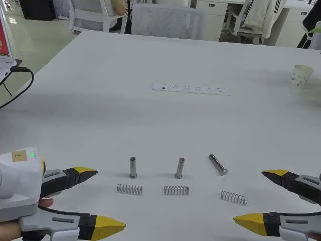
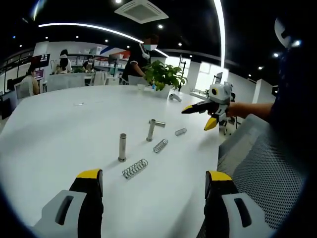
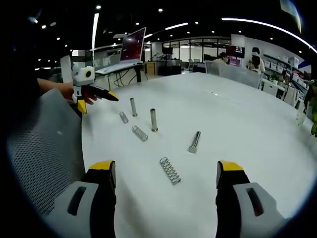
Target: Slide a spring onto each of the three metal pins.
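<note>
Two grippers: we hold one per hand, low at the near edge of the white table [image 1: 100,110], yellow jaw tips pointing inward toward each other.
L tool: left gripper [image 1: 111,199], jaws spread wide apart. In its own view the left spring [image 2: 135,168] lies ahead of the tips, not touching.
R tool: right gripper [image 1: 248,196], jaws also wide apart. In its own view the right spring [image 3: 170,171] lies ahead between the tips, clear of both.
Springs: three, lying flat in a row approx. along the near edge, w/ the middle spring [image 1: 176,190] between the other two, all well apart. The right one sits slightly nearer us and slanted.
Pins: three, just behind the springs, one per spring. Left pin [image 1: 133,167] & middle pin [image 1: 179,168] stand upright, wide head down. Right pin [image 1: 218,164] lies on its side, head end toward us.
Spring vs pin: each spring near its pin, apart from it; no spring on a pin yet.
Mid table: white power strip [image 1: 190,89], lying crosswise.
Far R: paper cup [image 1: 301,75] near the table's right side.
Far L: black cable [image 1: 20,83] looping beside the table edge.
Beyond: office chairs [image 1: 168,22] past the far edge.
</note>
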